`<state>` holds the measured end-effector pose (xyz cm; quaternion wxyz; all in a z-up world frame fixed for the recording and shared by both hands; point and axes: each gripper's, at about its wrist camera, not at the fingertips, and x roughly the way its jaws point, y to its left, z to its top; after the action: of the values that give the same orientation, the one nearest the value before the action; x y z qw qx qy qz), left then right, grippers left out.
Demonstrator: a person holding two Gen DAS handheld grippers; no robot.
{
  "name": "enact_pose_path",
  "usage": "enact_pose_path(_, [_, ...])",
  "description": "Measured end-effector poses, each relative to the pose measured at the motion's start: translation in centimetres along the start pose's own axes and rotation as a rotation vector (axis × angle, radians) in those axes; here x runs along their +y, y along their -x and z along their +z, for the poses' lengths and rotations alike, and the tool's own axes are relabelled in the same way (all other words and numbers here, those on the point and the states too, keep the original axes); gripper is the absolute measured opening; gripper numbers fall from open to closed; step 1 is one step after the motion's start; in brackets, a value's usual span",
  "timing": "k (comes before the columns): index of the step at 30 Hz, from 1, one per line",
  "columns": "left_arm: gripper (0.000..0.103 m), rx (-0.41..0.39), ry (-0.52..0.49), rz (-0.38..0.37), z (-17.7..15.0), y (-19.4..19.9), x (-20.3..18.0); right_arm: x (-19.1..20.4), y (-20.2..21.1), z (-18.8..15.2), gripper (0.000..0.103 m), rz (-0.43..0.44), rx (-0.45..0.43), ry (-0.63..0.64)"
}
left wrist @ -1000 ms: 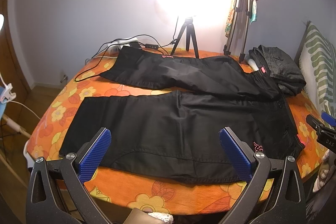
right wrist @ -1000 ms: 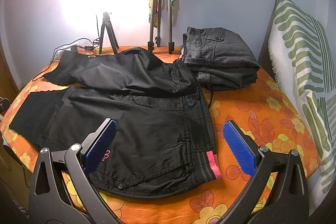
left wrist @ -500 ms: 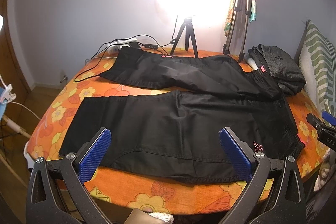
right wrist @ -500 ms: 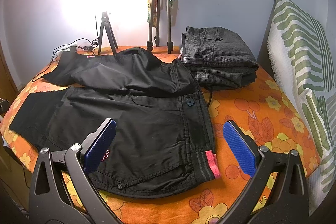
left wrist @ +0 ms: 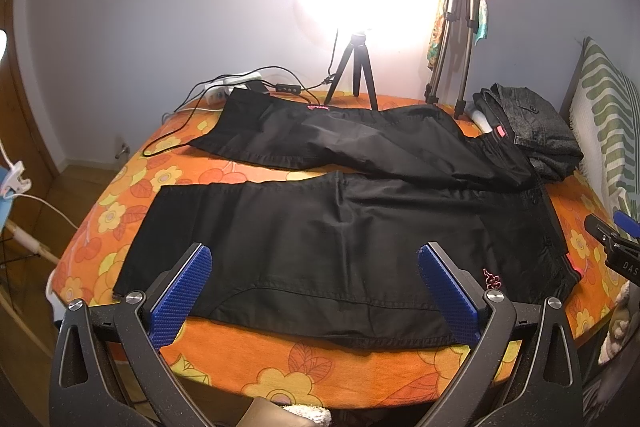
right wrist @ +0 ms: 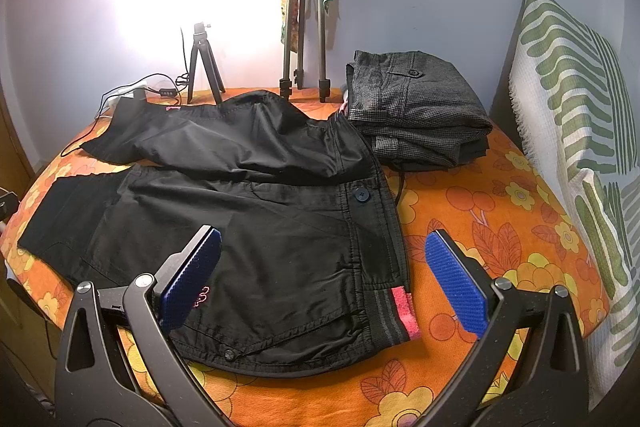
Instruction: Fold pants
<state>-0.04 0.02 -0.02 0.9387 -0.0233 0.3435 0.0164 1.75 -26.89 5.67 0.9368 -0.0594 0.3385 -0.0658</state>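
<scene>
Black pants (left wrist: pixel 344 227) lie spread flat on the orange floral bench (left wrist: pixel 320 375), just ahead of both jaws. Left gripper (left wrist: pixel 316 291) and right gripper (right wrist: pixel 324 279): jaws spread wide, holding nothing.

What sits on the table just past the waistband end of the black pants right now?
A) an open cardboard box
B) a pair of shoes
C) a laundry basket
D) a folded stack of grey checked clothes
D: in the right wrist view a folded grey checked stack lies on the orange floral cloth, just beyond the waistband of the black pants.
</scene>
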Motion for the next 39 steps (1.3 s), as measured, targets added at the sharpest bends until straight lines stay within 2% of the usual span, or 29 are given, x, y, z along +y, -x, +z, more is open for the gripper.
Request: enact_pose_path(39, [0.102,-0.005,-0.014,0.012,-0.12,-0.03,-0.09,0.24,0.12,-0.04,0.103,0.004,0.004,0.0])
